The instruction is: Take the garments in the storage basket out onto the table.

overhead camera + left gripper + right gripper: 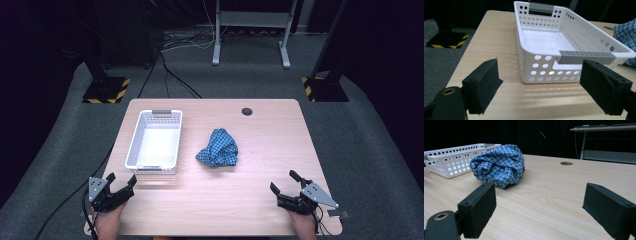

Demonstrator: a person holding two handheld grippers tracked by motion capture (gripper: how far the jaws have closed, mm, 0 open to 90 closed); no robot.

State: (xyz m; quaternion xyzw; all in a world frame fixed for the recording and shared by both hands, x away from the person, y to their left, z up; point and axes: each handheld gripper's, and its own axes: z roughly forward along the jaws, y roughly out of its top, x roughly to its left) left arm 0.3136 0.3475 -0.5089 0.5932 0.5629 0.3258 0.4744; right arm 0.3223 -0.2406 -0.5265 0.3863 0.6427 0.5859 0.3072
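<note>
A dark room surrounds us, with grey carpet underfoot and a pale wooden table [260, 200] in front. On it sit a white perforated basket [134, 145] toward the left and, just to its right but not touching, a crumpled blue checked cloth [218, 148] near the middle of the table.

We hold the left gripper [121, 187] at the near left corner, its jaws spread wide and gripping nothing — it points at the near end of the basket [544, 68], which is empty. The right gripper [288, 186] rests at the near right, also spread wide and empty, well apart from the cloth [499, 165] it faces.

We judge the cloth to be light and soft, with no stiffness at all (it will sag and unfurl once lifted). It should not slip much against the padded jaws, and nothing about it is fragile. The best hold looks to be a raised fold on top of the bundle, or the thick bunched edge on the near side — pinching several layers at once, so the whole heap comes up together rather than trailing a loose corner across the table.
</note>
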